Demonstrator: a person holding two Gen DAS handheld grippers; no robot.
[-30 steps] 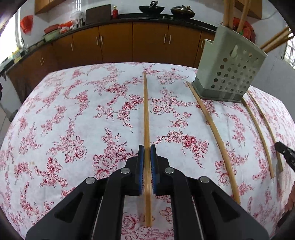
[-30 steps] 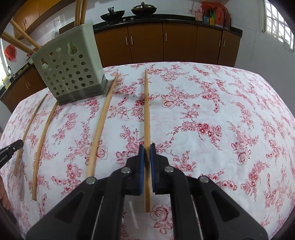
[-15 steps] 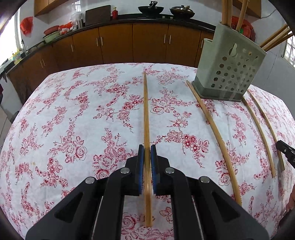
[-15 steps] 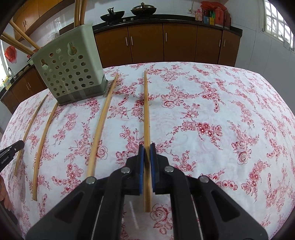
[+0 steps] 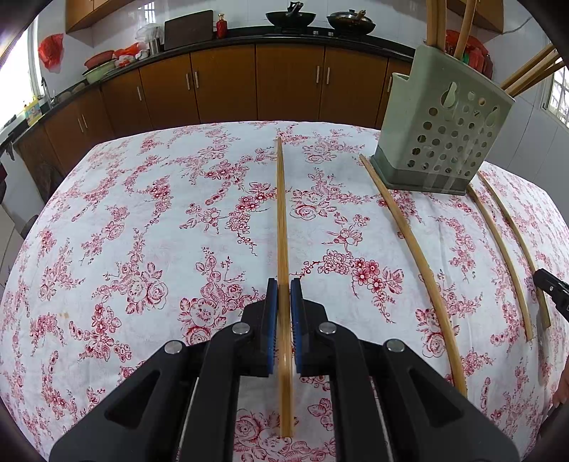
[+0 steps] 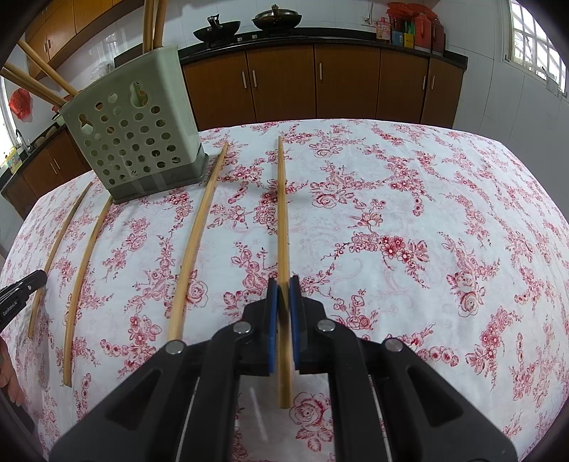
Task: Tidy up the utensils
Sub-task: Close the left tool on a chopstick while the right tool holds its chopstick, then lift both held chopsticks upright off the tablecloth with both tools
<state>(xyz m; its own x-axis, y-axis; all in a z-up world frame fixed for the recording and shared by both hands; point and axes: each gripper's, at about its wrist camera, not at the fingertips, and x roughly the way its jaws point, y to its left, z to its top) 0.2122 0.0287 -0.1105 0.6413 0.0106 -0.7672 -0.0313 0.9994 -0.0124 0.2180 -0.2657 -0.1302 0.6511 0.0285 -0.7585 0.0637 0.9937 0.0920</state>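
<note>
Your left gripper (image 5: 282, 296) clamped on a chopstick (image 5: 281, 220) lying on the floral tablecloth (image 5: 142, 231), your right gripper (image 6: 283, 295) clamped on another chopstick (image 6: 282, 213), green holder (image 6: 135, 124) far left of it, three loose chopsticks (image 6: 195, 241) between

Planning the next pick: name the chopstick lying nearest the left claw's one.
The chopstick ending at the green utensil holder's left corner; the other two lie right of the holder, farther from the left claw.

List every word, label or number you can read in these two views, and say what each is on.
"GenRobotAI": on the left gripper, at the left edge of the right wrist view.
Tins on the counter: labels too small to read.
Yellow box: print blurred, unreadable.
</note>
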